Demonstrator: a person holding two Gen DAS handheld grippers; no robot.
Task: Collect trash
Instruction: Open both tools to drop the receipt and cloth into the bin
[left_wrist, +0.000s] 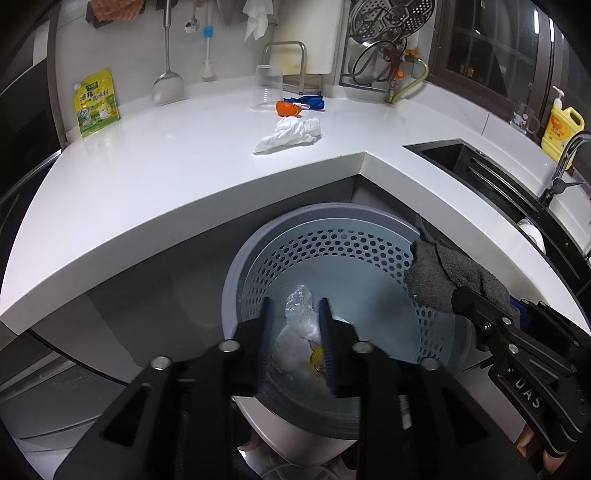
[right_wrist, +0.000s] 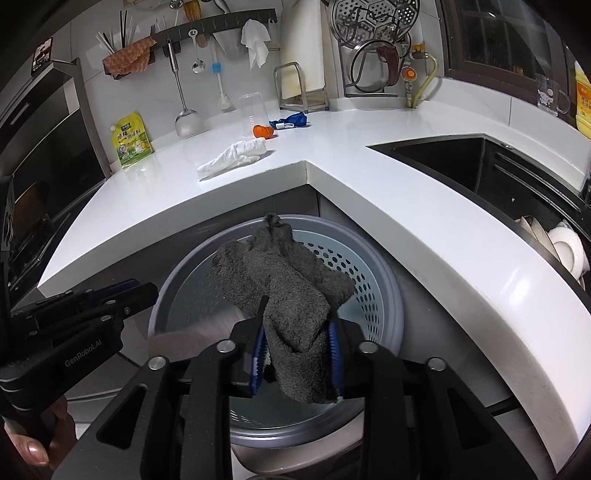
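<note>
The grey perforated bin (left_wrist: 332, 258) stands on the floor in the inner corner of the white bench (left_wrist: 184, 177), and both my tools hang over its mouth. At its bottom lie a crumpled clear plastic piece (left_wrist: 301, 306), something white under it and a small yellow scrap (left_wrist: 317, 359).

My left gripper (left_wrist: 295, 332) points down into the bin with its jaws a modest way apart; nothing is between the blue pads, the plastic lies well below them.

My right gripper (right_wrist: 297, 343) has a grey fuzzy cloth (right_wrist: 284, 280) between its jaws. The cloth fills the gap and both pads touch it, its bulk flopping forward over the bin's rim, a tail hanging below the jaws. From the left wrist view the same cloth shows at the bin's right edge.

Out on the bench lie a crumpled white cloth (left_wrist: 291, 134), beyond it a small orange thing (left_wrist: 287, 108) and a blue item (left_wrist: 308, 101), beside an upturned clear cup (left_wrist: 267, 86). A yellow-green pouch (left_wrist: 96, 103) leans against the wall to the left. The dark sink (right_wrist: 461, 162) is sunk into the bench on the right, with a yellow bottle (left_wrist: 561, 127) behind it.
</note>
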